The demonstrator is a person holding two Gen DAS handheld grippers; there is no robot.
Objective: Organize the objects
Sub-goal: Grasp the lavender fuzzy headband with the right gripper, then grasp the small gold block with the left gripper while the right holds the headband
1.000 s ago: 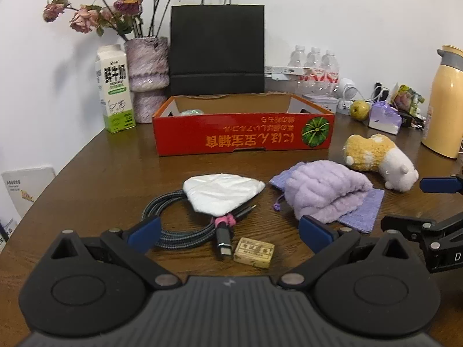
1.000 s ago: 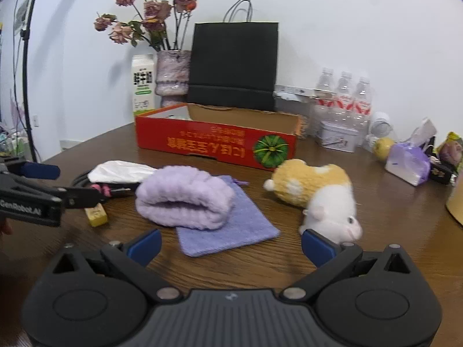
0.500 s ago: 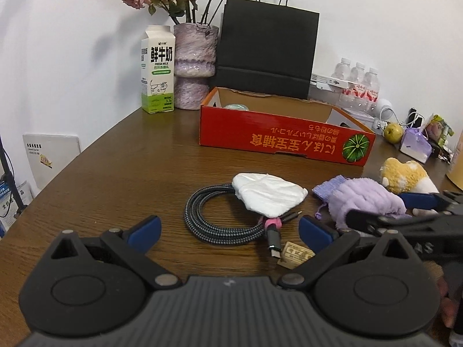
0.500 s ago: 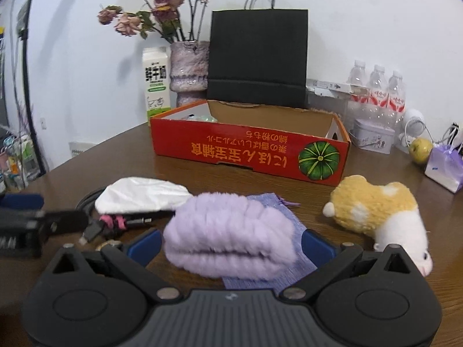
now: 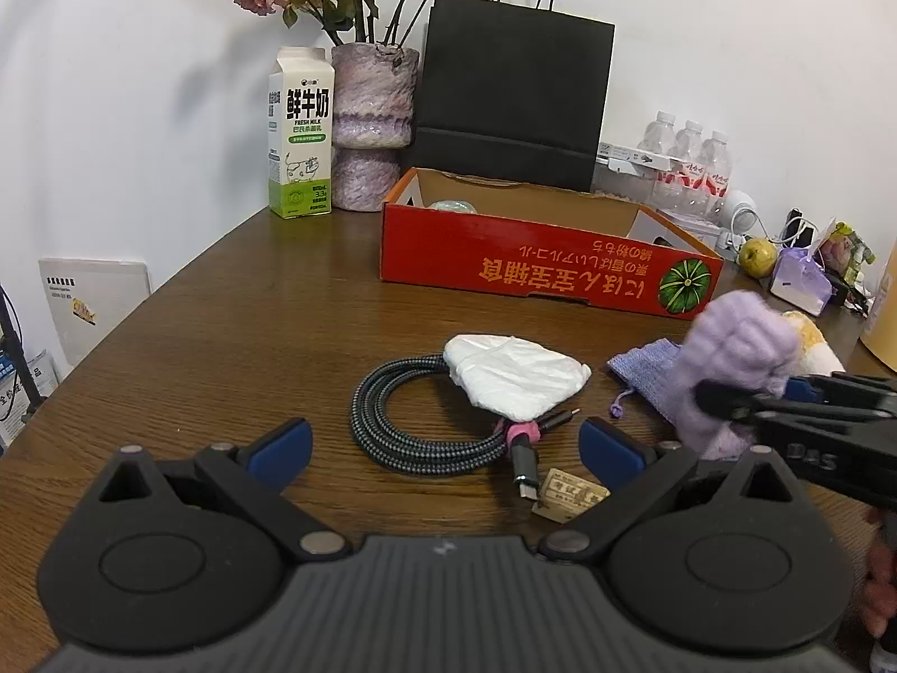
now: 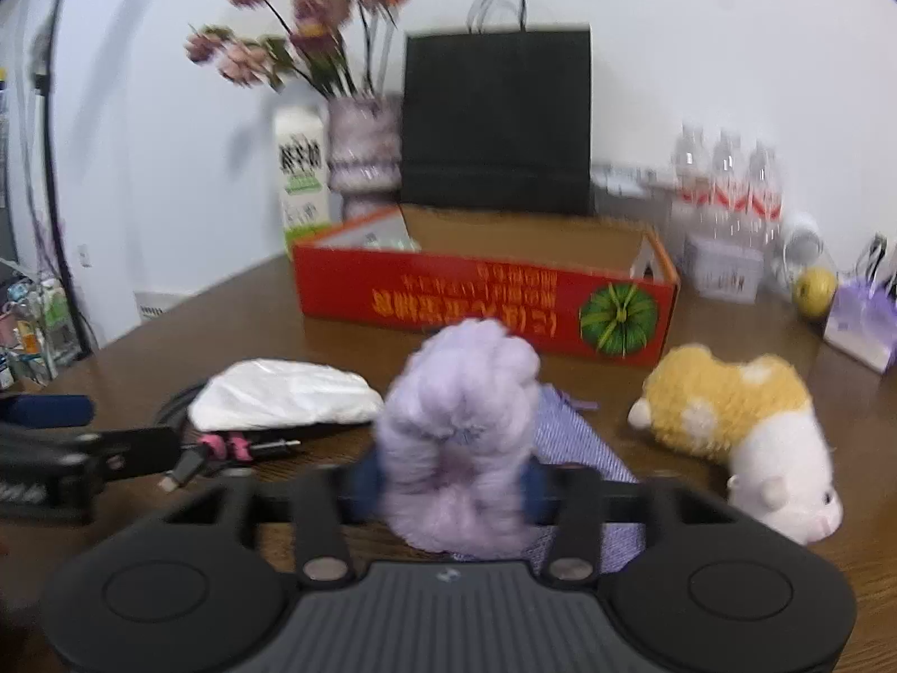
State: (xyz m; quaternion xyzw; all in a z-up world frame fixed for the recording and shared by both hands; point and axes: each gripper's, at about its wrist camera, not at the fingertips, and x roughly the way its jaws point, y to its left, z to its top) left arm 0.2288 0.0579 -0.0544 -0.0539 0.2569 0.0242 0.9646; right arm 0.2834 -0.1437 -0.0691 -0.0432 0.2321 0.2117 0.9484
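Right gripper jaws closing on the fluffy lilac headband, pads pressed into it, bunched above the purple pouch. Left gripper spread wide, nothing between, over the coiled cable and white cloth. Plush toy beside; red box behind, on table.
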